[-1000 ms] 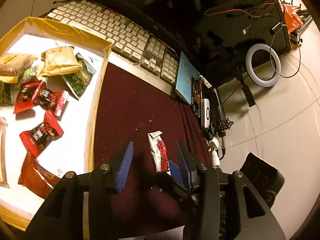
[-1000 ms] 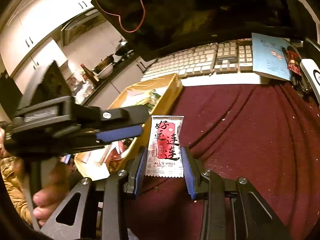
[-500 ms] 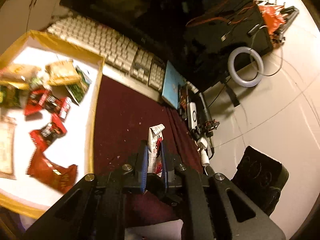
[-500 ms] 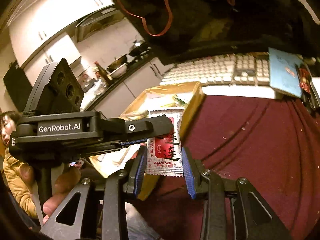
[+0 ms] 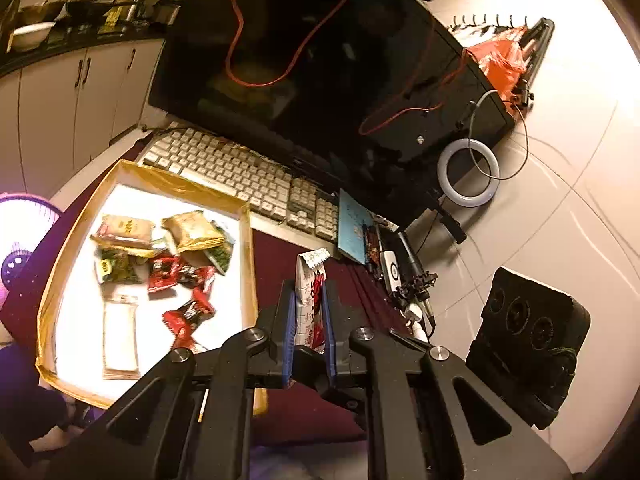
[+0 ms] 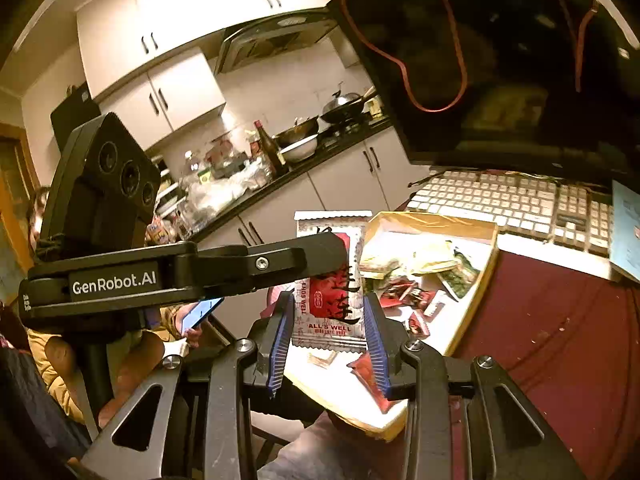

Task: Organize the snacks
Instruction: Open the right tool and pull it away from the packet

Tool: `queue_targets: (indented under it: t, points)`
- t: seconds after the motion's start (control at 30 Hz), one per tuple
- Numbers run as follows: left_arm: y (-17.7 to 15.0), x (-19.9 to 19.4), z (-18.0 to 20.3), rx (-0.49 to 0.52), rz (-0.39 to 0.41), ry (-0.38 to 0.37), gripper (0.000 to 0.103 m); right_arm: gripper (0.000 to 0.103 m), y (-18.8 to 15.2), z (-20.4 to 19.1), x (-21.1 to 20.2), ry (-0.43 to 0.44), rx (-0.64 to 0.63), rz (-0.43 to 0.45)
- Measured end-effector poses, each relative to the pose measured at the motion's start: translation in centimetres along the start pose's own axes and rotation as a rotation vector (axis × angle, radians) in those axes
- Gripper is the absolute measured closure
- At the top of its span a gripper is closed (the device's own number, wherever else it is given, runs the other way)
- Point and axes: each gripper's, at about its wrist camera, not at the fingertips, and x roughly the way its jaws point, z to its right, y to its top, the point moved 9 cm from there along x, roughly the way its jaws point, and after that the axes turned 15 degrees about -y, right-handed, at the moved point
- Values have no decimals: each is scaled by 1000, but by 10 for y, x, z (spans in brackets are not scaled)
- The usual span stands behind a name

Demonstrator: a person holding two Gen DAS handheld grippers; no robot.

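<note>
A white and red snack packet (image 5: 310, 300) stands edge-on between the fingers of my left gripper (image 5: 306, 312), which is shut on it in the air beside the tray. The same packet (image 6: 330, 300) faces the right wrist camera, flat between the blue pads of my right gripper (image 6: 326, 334), whose jaws stand at its two sides; contact is unclear. The left gripper's finger (image 6: 280, 258) crosses in front of the packet. A yellow-rimmed white tray (image 5: 248, 240) lies left of it and holds several snack packets (image 5: 176, 272). The tray also shows in the right wrist view (image 6: 484, 272).
A maroon cloth (image 5: 280, 256) covers the desk beside the tray. A white keyboard (image 5: 240, 176) and a dark monitor (image 5: 320, 60) stand behind. A blue booklet (image 5: 352, 220), cables and a ring light (image 5: 468, 170) lie to the right. A seated person (image 6: 52, 360) is at the left.
My left gripper has closed on the packet and lifted it off the maroon cloth toward the tray. The right gripper has risen along with it, still at the packet's sides.
</note>
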Motion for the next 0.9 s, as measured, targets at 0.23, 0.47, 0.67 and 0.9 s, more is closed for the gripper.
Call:
queue_targets:
  t: [0.23,0.47,0.67,0.9]
  points:
    - [-10,3,-37,-114,-14,-40,93,68,-16,0,42,-31,-17,-84]
    - [-32,94,-12,-98,-140,-69,94,68,-36,61,45,-127,43,-106]
    - [-71,184,-12,-91,-332,-82,94,67,-69,157,40,-176,266,-191]
    - [-82,194,-27,-106,-366,-14,94,54,-87,179,49,-174,291,-258]
